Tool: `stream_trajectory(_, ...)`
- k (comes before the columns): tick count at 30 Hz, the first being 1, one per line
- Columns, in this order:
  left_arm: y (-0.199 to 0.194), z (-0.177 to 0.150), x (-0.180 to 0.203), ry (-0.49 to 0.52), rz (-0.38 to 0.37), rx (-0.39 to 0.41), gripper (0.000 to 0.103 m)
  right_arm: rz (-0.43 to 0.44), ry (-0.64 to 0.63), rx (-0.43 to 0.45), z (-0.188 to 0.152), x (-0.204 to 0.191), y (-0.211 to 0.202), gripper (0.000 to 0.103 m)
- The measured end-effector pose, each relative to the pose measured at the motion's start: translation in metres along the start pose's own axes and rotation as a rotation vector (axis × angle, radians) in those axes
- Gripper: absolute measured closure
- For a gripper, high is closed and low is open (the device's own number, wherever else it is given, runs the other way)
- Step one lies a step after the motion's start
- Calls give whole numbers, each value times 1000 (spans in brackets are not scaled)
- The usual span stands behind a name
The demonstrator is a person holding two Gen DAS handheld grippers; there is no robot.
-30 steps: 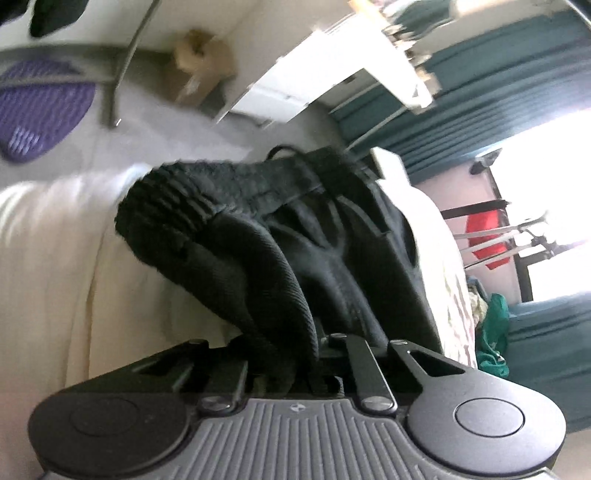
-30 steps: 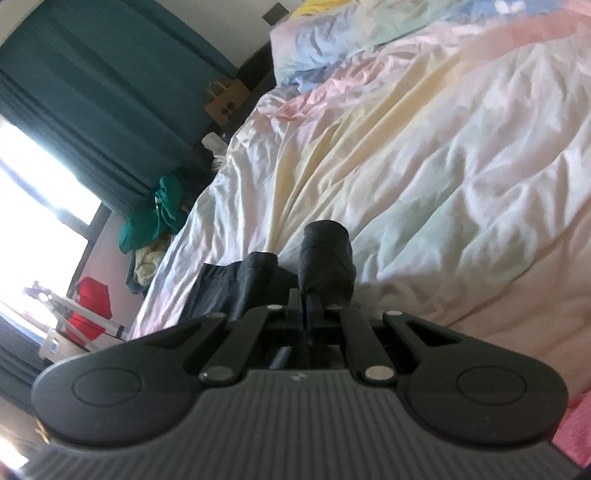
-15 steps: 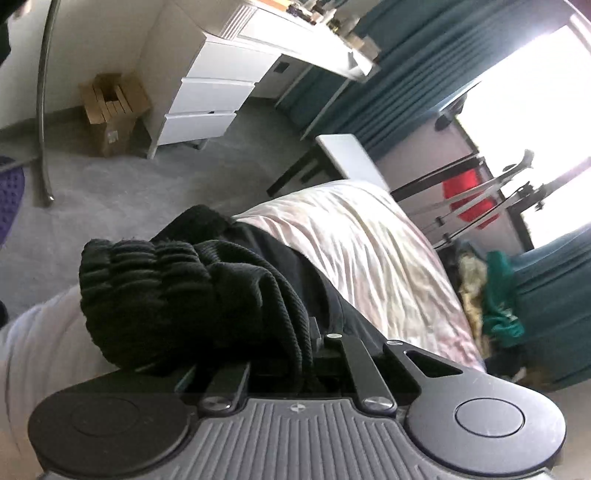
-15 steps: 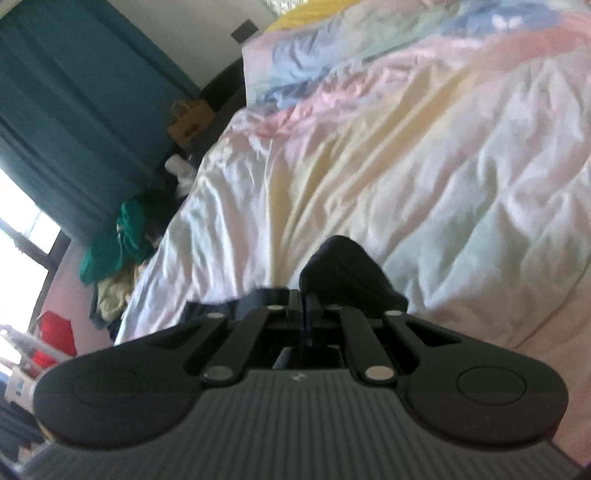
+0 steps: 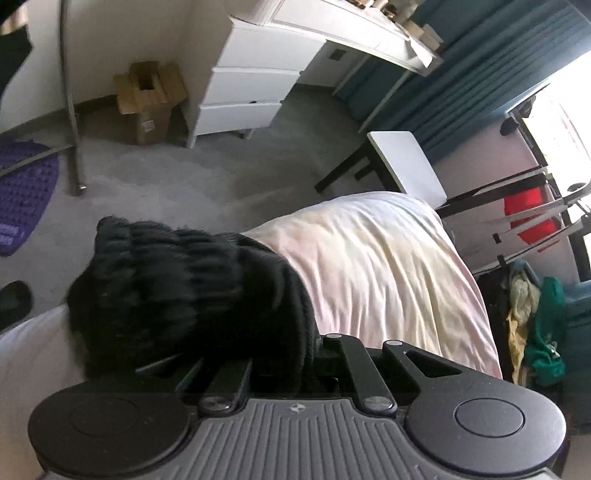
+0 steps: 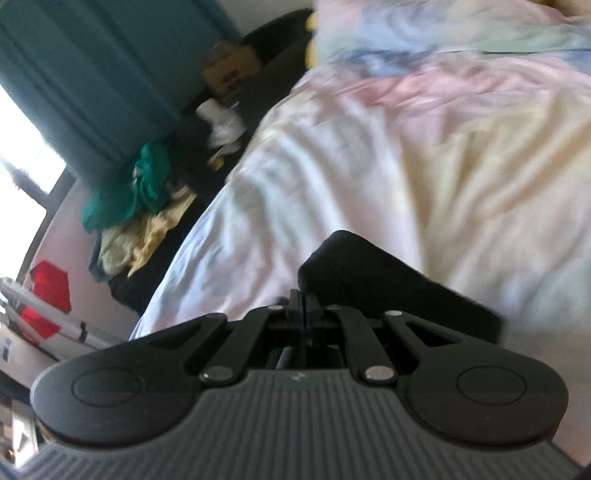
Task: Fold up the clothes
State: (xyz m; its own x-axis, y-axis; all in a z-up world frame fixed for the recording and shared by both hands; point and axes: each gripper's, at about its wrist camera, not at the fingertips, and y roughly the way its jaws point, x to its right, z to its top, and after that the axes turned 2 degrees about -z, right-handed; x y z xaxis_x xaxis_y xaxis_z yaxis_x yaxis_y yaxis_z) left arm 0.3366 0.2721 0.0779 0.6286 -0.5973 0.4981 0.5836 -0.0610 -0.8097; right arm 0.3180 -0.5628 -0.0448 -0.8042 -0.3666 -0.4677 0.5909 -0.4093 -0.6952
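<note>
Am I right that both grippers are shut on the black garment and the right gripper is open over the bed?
Not quite: the right gripper is shut on the black garment too, as the right wrist view shows. The left gripper is shut on the garment above the bed.

Left tool (image 5: pixel 295 354) fingertips buried under black garment (image 5: pixel 177 295).

Bedroom, daylit. Grey carpet (image 5: pixel 207 173) throughout. A white desk with drawers (image 5: pixel 255 88) stands against a pale wall (image 5: pixel 122 33), an open cardboard box (image 5: pixel 147 99) beside it on the floor. Teal curtains (image 5: pixel 491 62) flank a bright window (image 5: pixel 569 122) — overexposed. A purple mat (image 5: pixel 26 199) lies at left. The bed carries a crumpled pastel duvet (image 6: pixel 424 158); clothes are piled on the floor (image 6: pixel 140 206) near the window — green and yellow items.
</note>
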Motion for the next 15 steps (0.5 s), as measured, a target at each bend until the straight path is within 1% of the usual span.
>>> stream_trajectory(2,37,5,-3,-11,-10,-3,95,6,-34,-9,-7,-22,32,99)
stream_trajectory(5,92,5,-6,43,18,-8,94,17,-101,-27,-20,-41,72,98)
stream_trajectory(6,103,3,-7,55,23,-6,91,18,-118,-36,-25,-44,82,98)
stream_trajectory(9,115,-4,-9,88,21,3,87,16,-132,-73,-36,-43,99,95)
stream_trajectory(10,112,-7,-6,125,25,13,80,38,-125,-91,-37,-40,99,94)
stream_trajectory(11,108,-10,-2,169,29,20,76,62,-121,-113,-36,-36,98,90)
stream_trajectory(12,101,-14,2,210,23,28,68,85,-121,-125,-36,-31,92,86)
stream_trajectory(13,91,-18,4,249,16,42,56,109,-128,-120,-37,-25,81,72)
stream_trajectory(14,80,-24,7,281,4,65,47,133,-134,-115,-38,-19,69,54)
stream_trajectory(15,66,-31,8,306,-14,96,28,155,-144,-105,-39,-13,57,48)
